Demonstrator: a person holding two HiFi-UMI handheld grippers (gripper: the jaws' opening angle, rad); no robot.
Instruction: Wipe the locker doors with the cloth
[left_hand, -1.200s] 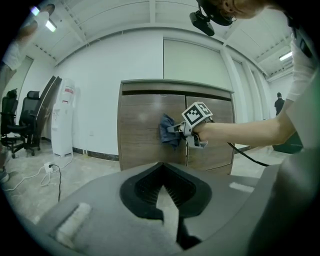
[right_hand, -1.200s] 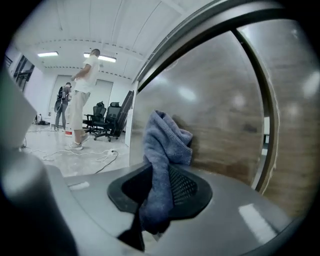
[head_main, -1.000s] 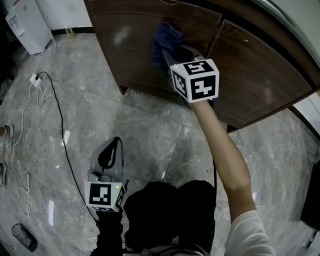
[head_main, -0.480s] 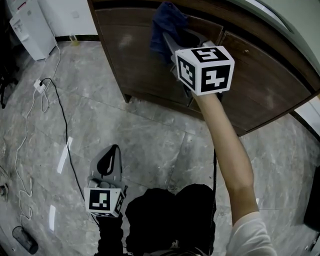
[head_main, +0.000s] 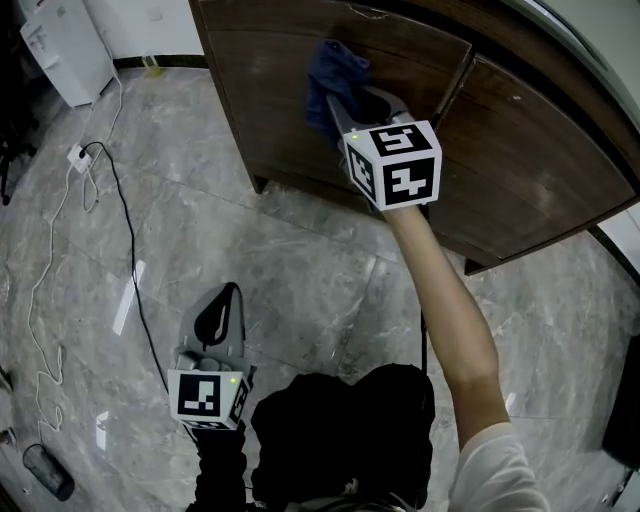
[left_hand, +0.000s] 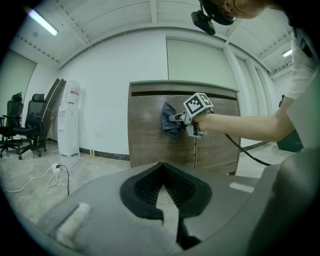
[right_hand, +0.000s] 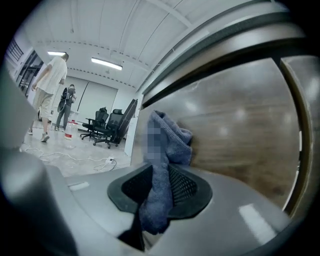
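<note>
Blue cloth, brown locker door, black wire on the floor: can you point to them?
Blue cloth (head_main: 330, 70): head view, on its bunched top.
Locker door (head_main: 255, 100): head view, on the left door's bare wood.
Black wire (head_main: 122, 215): head view, midway along its run.

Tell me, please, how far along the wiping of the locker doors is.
Done: cannot tell; no wiped patch shows. In hand: the right gripper holds the cloth against the left door, near its top. Left: likely the rest of that door and the right door; the left gripper hangs empty.
</note>
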